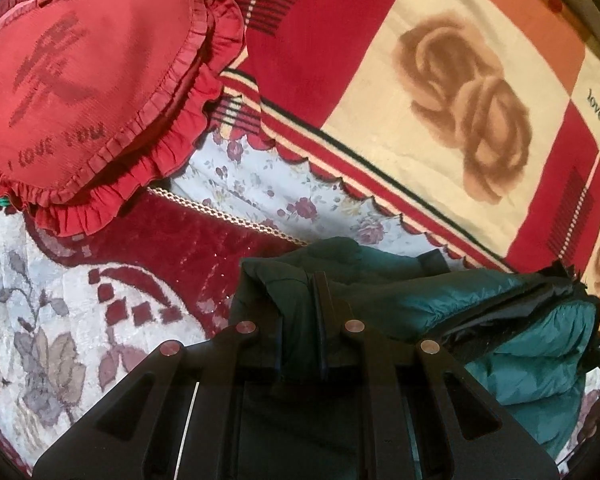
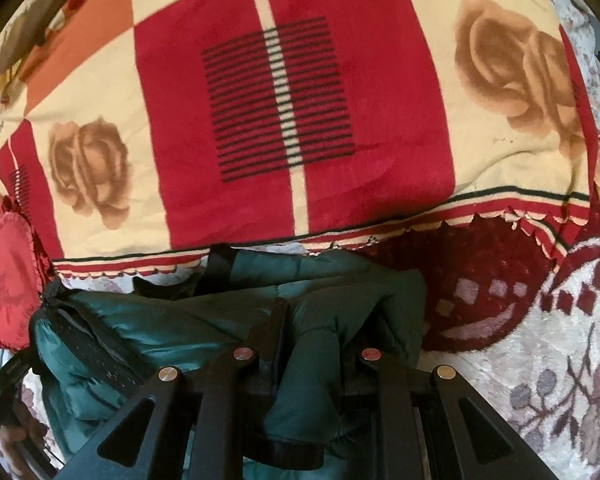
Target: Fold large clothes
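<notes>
The green jacket (image 1: 520, 344) is padded cloth with a light satin shine. Beside the jacket, the blanket (image 2: 340, 120) looks like soft, matt fleece. The heart pillow (image 1: 92, 92) is ribbed red cloth with a frill. Both grippers, left (image 1: 300, 320) and right (image 2: 312, 344), are matt black plastic with shiny metal pins.

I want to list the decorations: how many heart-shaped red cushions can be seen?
2, stacked at the upper left in the left wrist view: the top cushion reads "I LOVE YOU", and the lower cushion shows only its frill beneath. More may be hidden.
</notes>
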A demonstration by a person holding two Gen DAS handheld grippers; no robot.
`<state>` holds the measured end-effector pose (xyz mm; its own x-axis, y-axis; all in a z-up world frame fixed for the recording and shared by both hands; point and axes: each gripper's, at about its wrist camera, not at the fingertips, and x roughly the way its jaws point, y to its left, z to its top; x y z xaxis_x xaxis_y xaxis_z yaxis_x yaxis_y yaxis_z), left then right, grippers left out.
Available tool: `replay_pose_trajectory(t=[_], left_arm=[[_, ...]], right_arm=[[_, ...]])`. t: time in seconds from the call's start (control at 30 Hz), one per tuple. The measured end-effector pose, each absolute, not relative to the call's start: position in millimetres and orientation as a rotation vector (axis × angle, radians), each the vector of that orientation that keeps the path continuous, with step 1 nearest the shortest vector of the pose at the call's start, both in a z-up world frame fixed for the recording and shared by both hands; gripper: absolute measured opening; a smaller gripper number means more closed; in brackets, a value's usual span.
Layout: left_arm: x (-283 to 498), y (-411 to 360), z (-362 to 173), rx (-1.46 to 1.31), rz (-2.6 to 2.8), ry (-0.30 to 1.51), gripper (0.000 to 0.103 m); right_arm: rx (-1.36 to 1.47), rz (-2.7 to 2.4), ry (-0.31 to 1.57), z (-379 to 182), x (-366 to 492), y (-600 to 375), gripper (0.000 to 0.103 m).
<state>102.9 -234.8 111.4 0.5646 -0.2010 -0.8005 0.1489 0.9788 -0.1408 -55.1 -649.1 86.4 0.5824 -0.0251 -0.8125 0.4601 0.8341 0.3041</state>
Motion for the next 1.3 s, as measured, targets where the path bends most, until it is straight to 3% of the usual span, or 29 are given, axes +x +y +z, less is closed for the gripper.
replay_pose_trajectory(t=[0.2,0.47,0.8,0.9,1.0,1.07,1.1,1.13,1.2,1.3], left_arm=[[109,-236,96,-0.063,-0.209,0.953,0.012],[112,-229,99,-0.119,-0.239,0.974,0.013],[107,-214,130,-0.204,-0.359,0.942,0.023],[106,-210,138,-0.215,-0.388,0.936,0.024],[105,-207,145,-0.226,-0.412,0.935,0.026],[103,-204,150,-0.231,-0.419,0.925,0.032],[101,-201,154,-0.23,-0.411,0.908,0.042],[98,-198,160,-0.226,-0.391,0.873,0.059],[93,-189,171,-0.251,-0.373,0.802,0.073],[85,-182,188,-0.249,-0.362,0.748,0.074]], right_arm=[[0.537,-0.301,0.927,72,-50,-650,0.017],[0.518,-0.291,0.924,82,-50,-646,0.027],[0.57,-0.253,0.866,108,-63,-651,0.037],[0.614,-0.226,0.834,117,-68,-655,0.046],[0.637,-0.225,0.8,126,-73,-658,0.061],[0.615,-0.257,0.763,137,-79,-660,0.072],[0.608,-0.262,0.737,145,-83,-662,0.072],[0.606,-0.259,0.727,149,-85,-663,0.072],[0.589,-0.247,0.727,156,-88,-658,0.072],[0.543,-0.206,0.748,157,-90,-639,0.072]])
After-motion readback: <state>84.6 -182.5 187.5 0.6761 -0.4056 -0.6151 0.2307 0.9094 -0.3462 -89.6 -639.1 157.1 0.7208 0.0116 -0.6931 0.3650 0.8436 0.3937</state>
